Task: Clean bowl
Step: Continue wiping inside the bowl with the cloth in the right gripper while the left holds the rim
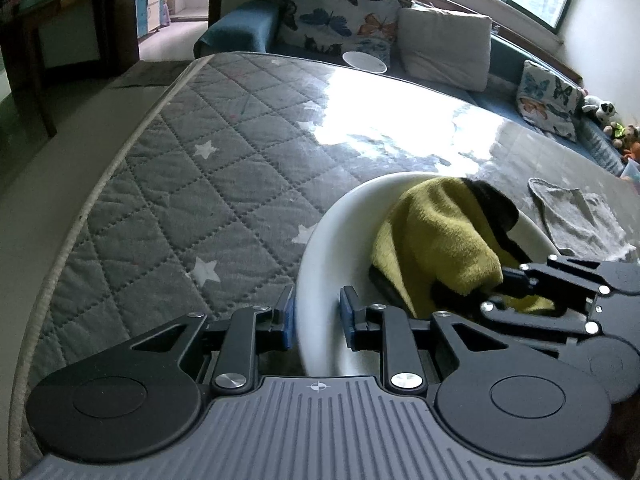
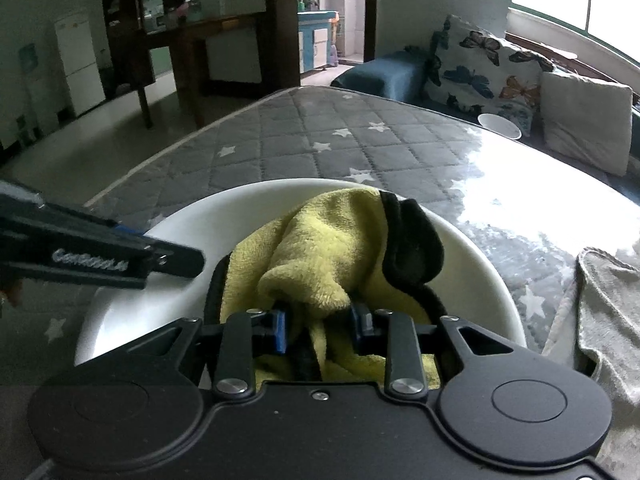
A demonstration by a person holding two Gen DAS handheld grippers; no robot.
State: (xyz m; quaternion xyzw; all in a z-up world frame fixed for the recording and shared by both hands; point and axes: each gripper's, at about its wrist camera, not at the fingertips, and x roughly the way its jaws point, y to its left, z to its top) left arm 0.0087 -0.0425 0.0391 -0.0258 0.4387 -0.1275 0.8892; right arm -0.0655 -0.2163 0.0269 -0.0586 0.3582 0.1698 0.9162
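Left wrist view, lower centre: left gripper [image 1: 317, 318] pinched the white bowl [image 1: 332, 248] by its rim, apparently steadying it, while right gripper [image 2: 319, 326] clamped the yellow cloth [image 2: 316, 256] inside for wiping.

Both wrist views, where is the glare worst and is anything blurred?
Left wrist view: window glare washes out the table cover beyond the big bowl; yellow cloth stays sharp. Right wrist view: glare whitens the cover's right side; the left gripper looks slightly soft; fisheye curves the table edge.
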